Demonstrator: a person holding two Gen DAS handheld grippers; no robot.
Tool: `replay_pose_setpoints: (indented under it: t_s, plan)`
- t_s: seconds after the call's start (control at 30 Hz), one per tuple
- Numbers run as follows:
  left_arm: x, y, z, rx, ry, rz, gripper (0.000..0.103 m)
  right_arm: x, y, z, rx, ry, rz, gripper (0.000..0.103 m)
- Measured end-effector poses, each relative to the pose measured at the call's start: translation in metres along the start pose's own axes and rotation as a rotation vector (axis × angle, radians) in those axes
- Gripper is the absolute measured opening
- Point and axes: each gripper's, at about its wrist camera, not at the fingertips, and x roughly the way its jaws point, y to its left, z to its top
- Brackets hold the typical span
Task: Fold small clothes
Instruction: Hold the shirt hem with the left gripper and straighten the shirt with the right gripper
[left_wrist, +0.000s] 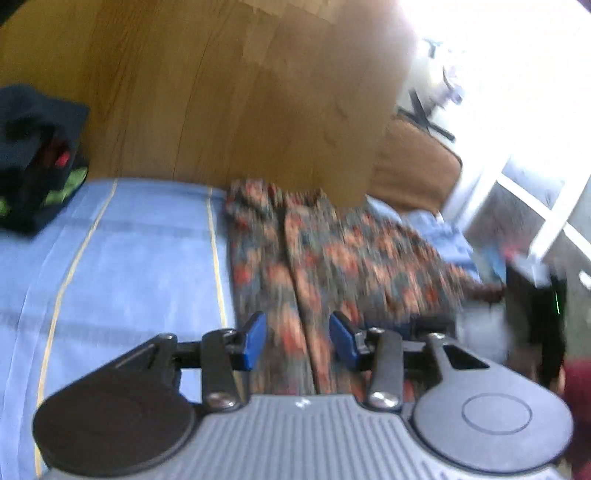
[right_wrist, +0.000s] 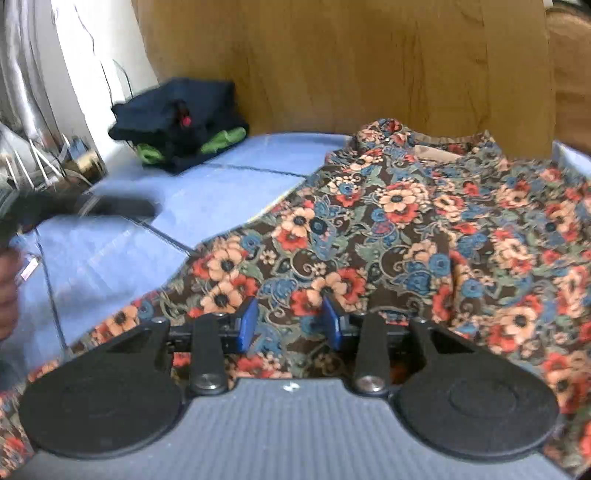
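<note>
Landmark: we take the blue sheet (right_wrist: 207, 195) as our reference; it has thin yellow and dark lines and lies spread flat in front of a wooden panel (right_wrist: 332, 66).
Floral garment: we see the flowered piece of clothing (right_wrist: 406, 229) lying on the blue sheet, covering its right part in the right wrist view, with the gathered neck edge up against the wooden panel.
Floral garment, left view: the same garment (left_wrist: 314, 258) is blurred here, and we make out a long fold line running down it towards the camera, just right of a yellow line on the sheet.
Dark pile: we see a pile of dark clothes (right_wrist: 181, 122) with green and red patches at the far left corner of the blue sheet, well apart from the floral garment.
Left claw: our left gripper (left_wrist: 297, 338) hangs over the near edge of the floral garment with its blue pads apart; we see cloth behind the gap, but nothing pinched between the pads.
Right claw: our right gripper (right_wrist: 288, 321) is low over the near part of the floral garment, pads apart and pressing on nothing.
Hand: we see part of a hand (right_wrist: 7, 288) at the left edge of the right wrist view, over the blue sheet.
Blur: the left wrist view is smeared, so small details there escape us.
</note>
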Motion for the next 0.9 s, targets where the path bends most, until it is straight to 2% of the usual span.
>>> replay_pose_setpoints:
  t_s: [0.03,0.13,0.27,0.4,0.5,0.53,0.6,0.67,0.77,0.83,0.9]
  plan:
    - [-0.01,-0.001,-0.014,-0.003,0.002,-0.01,0.038,-0.01,0.001,0.0,0.019,-0.003,-0.005,0.042]
    - [-0.037,-0.002,-0.047,-0.038,0.007,-0.037,0.037,-0.04,0.013,-0.004,0.024,-0.061,0.067,0.042]
    - [-0.066,-0.004,-0.079,-0.086,-0.006,-0.049,0.026,-0.071,0.038,-0.019,-0.055,-0.079,0.159,0.042]
    - [-0.083,-0.009,-0.109,-0.137,0.031,-0.072,0.017,-0.07,0.059,-0.038,-0.096,-0.043,0.251,0.042]
    - [-0.083,-0.013,-0.132,-0.129,0.092,-0.03,0.013,-0.06,0.075,-0.056,-0.112,0.033,0.308,0.042]
    - [-0.086,-0.013,-0.137,-0.13,0.077,-0.024,0.013,-0.054,0.08,-0.062,-0.117,0.061,0.312,0.044]
    - [-0.095,-0.014,-0.141,-0.129,0.067,-0.02,0.013,-0.061,0.091,-0.074,-0.167,0.021,0.283,0.044]
    - [-0.105,-0.015,-0.141,-0.114,0.063,-0.018,0.013,-0.067,0.095,-0.073,-0.191,0.018,0.298,0.044]
    - [-0.119,-0.016,-0.138,-0.078,0.04,-0.008,0.013,-0.075,0.091,-0.063,-0.151,0.005,0.372,0.043]
    - [-0.13,-0.016,-0.132,-0.085,-0.014,-0.009,0.013,-0.081,0.094,-0.062,-0.153,-0.026,0.401,0.043]
    - [-0.138,-0.014,-0.125,-0.1,-0.06,-0.027,0.013,-0.084,0.098,-0.06,-0.155,-0.034,0.47,0.044]
